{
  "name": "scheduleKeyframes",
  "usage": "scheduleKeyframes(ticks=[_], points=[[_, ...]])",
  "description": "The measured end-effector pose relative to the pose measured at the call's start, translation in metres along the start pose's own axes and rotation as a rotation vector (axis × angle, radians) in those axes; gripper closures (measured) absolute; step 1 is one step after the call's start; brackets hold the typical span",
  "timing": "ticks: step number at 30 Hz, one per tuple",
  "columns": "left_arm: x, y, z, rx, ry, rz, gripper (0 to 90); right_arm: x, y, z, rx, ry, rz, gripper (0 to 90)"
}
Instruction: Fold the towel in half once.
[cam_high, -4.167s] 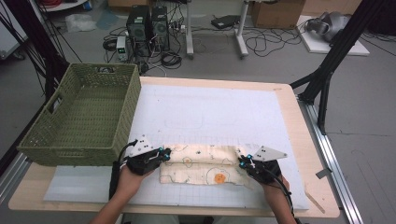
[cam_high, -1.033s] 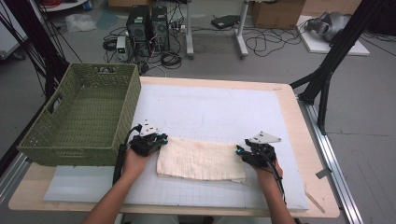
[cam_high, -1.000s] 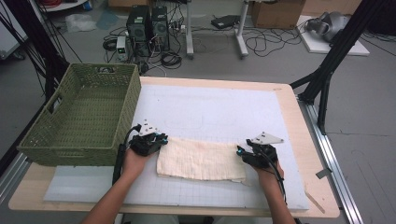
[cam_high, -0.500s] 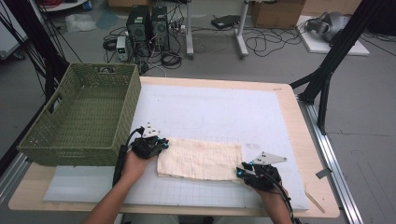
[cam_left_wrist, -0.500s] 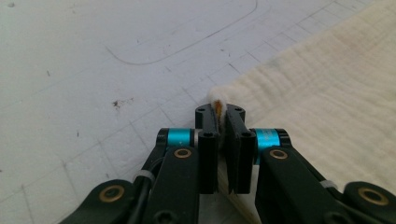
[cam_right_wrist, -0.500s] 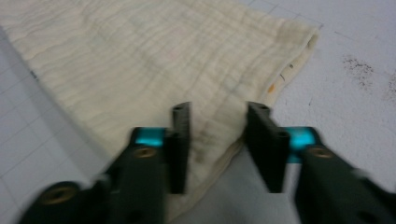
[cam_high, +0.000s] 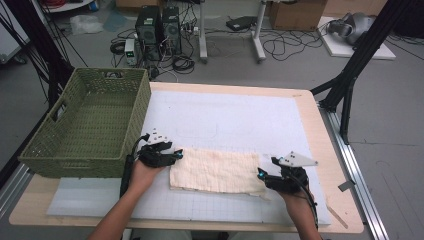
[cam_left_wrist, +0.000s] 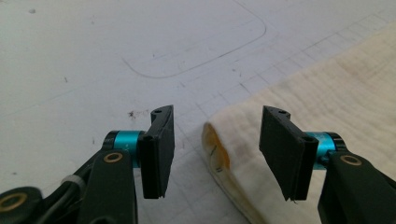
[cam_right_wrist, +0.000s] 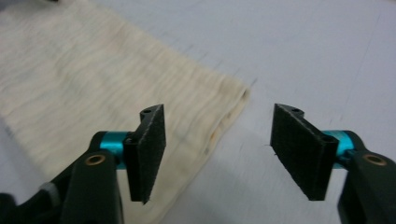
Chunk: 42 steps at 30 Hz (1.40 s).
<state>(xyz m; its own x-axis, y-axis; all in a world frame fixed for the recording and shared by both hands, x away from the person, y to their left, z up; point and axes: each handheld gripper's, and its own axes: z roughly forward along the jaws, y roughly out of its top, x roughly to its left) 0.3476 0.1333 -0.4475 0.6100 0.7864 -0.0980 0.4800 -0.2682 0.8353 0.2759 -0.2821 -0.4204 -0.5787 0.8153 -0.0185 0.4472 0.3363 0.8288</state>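
Blurring right tool (cam_right_wrist: 217, 156) view; cloth (cam_high: 217, 170) near edge indistinct.

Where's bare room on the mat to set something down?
Free: the white mat beyond the folded cloth, from the green basket to the mat's right edge. Crowded: the near strip, with the left gripper and right gripper at the cloth's ends.

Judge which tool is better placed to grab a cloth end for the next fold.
Left, probably. The left tool stands open with the folded cloth edge between its jaws. The right tool is open too, but sits off the cloth's near corner.
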Motion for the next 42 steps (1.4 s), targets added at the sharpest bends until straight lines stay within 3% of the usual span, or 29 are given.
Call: scheduleKeyframes(ticks=[2,5,8,10,12,14,16,18,23,27,30,32,36,40,42], points=[[0.001,0.0,0.002,0.001,-0.017,-0.004,48.4,-0.007,0.01,0.011,-0.004,-0.002,0.003,34.2],[0.001,0.0,0.005,0.02,-0.011,-0.006,57.6,-0.013,0.02,0.035,0.036,0.006,0.002,40.2],[-0.002,0.0,0.006,0.035,-0.01,0.02,70.9,-0.014,0.02,0.059,0.099,0.032,-0.005,47.5],[-0.002,0.001,0.007,0.07,-0.024,0.035,79.4,-0.013,0.018,0.07,0.148,0.058,-0.017,53.4],[-0.001,0.001,0.007,0.073,-0.031,0.027,83.3,-0.014,0.016,0.071,0.133,0.098,-0.007,68.0],[-0.001,0.002,0.006,0.073,-0.029,0.03,84.5,-0.014,0.016,0.068,0.141,0.118,-0.036,80.6],[-0.004,0.003,0.006,0.048,-0.027,0.008,84.8,-0.013,0.017,0.065,0.144,0.079,-0.087,82.9],[-0.007,0.005,0.008,0.025,-0.024,-0.007,84.8,-0.014,0.017,0.063,0.133,0.029,-0.083,82.9],[-0.011,0.013,0.017,0.001,0.023,-0.021,84.5,-0.015,0.02,0.064,0.107,-0.1,-0.083,82.7],[-0.01,0.014,0.026,0.031,0.041,-0.003,83.8,-0.015,0.018,0.071,0.142,-0.126,-0.076,81.2],[-0.009,0.014,0.024,0.034,0.053,0.004,77.6,-0.015,0.019,0.068,0.13,-0.154,-0.073,70.8],[-0.004,0.014,0.02,0.028,0.047,-0.008,69.5,-0.019,0.018,0.063,0.111,-0.162,-0.057,57.9],[0.0,0.015,0.009,-0.018,0.006,-0.007,51.1,-0.023,0.019,0.051,0.043,-0.161,-0.006,42.5],[0.0,0.017,-0.005,-0.082,-0.052,-0.023,39.7,-0.02,0.022,0.038,-0.025,-0.128,0.005,34.6],[-0.002,0.016,-0.011,-0.121,-0.076,-0.021,35.0,-0.018,0.022,0.032,-0.042,-0.098,-0.012,31.4]])
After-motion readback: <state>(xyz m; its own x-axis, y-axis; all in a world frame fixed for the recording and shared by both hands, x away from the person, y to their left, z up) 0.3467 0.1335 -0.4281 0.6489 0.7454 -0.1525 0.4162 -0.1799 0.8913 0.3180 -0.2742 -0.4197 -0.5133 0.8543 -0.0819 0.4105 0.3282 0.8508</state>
